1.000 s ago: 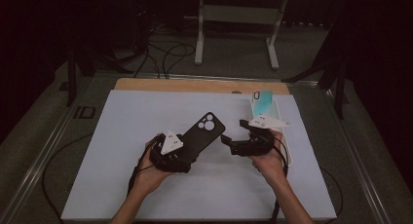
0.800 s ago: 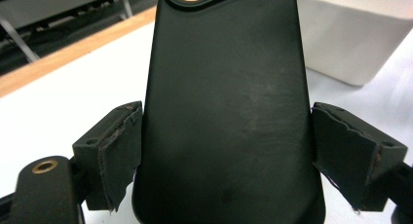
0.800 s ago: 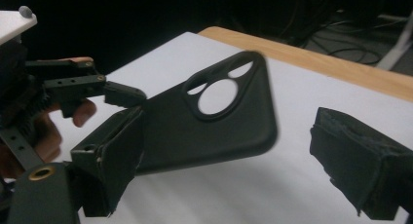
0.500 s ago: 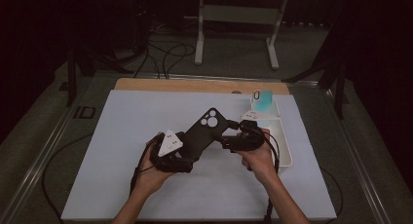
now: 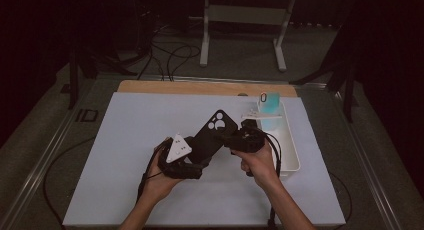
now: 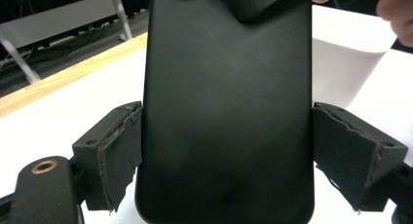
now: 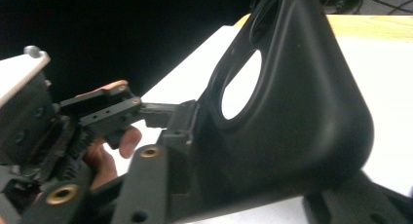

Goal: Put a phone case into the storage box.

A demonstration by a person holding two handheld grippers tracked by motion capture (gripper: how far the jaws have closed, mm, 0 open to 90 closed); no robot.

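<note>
Black phone case held between both hand-held grippers above the white table.

The left hand-held gripper (image 5: 200, 157) pinched the lower end of the phone case (image 5: 212, 135) across its width, one pad on each long edge, the case's back facing up. The right hand-held gripper (image 5: 234, 140) had just been closing its jaws, and they gripped the case's upper corner beside the camera cutout. The case slanted up and away over the middle of the table (image 5: 125, 140), near a white tray (image 5: 290, 150) at the right.
</note>
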